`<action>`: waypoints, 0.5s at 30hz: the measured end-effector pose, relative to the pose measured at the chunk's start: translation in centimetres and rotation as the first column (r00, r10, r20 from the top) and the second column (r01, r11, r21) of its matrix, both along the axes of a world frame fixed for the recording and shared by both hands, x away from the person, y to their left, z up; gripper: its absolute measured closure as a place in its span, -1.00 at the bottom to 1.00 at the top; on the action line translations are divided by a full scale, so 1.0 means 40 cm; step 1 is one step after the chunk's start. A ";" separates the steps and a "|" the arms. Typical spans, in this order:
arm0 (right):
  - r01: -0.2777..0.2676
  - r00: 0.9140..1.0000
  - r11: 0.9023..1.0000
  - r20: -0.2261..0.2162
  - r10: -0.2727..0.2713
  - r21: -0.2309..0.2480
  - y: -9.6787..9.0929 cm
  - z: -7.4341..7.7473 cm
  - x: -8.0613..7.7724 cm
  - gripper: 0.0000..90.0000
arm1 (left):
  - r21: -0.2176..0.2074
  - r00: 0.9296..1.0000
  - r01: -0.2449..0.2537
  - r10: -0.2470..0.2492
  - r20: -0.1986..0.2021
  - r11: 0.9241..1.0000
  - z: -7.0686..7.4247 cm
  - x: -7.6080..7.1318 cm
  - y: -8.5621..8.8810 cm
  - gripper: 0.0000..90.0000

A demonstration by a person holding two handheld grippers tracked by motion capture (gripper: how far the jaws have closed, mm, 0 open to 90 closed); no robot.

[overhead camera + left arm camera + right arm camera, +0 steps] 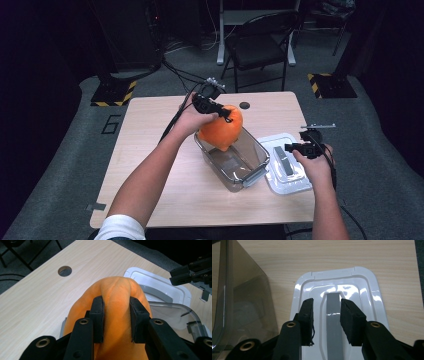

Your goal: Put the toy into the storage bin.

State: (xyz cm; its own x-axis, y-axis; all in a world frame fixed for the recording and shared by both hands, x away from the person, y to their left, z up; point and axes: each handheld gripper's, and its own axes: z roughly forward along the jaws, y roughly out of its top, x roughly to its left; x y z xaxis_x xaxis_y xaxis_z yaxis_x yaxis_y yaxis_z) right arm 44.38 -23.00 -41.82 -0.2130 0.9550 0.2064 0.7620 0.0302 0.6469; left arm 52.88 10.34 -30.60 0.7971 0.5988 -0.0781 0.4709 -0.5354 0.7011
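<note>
Pale wood table under dim light carries my work. My left gripper clamps the soft orange pumpkin-shaped toy, pads pressing its sides, holding it over the far end of the clear plastic container near the table's middle. Just beside the container, toward the right edge, lies the white lid; my right gripper hovers above its grey handle, jaws apart, gripping nothing.

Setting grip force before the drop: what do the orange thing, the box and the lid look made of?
Orange thing: looks soft, matte and plush-like; it creases between the left gripper pads. Box: clear, smoky hard plastic, see-through walls. Lid: glossy white plastic with sharp highlights and a grey handle strip.
</note>
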 end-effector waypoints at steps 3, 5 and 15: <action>0.004 1.000 1.000 0.001 -0.004 0.000 0.001 -0.001 0.001 0.40 | 0.002 1.000 -0.002 0.002 -0.005 1.000 -0.010 0.001 -0.003 0.52; 0.007 1.000 1.000 -0.001 -0.007 0.003 0.001 -0.001 0.000 0.40 | 0.008 1.000 -0.002 0.002 -0.005 1.000 -0.016 0.002 -0.004 0.52; -0.005 1.000 1.000 -0.002 0.005 -0.003 0.003 -0.003 0.001 0.40 | 0.005 1.000 0.009 -0.009 -0.013 1.000 -0.041 0.005 -0.010 0.49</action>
State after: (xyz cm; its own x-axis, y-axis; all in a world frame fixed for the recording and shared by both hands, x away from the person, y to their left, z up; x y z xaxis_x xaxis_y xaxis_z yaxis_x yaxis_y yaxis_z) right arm 44.40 -22.86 -41.95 -0.2175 0.9545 0.2039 0.7633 0.0362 0.6450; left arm 53.10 9.95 -32.24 0.8012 0.5923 -0.0854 0.4752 -0.5429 0.6924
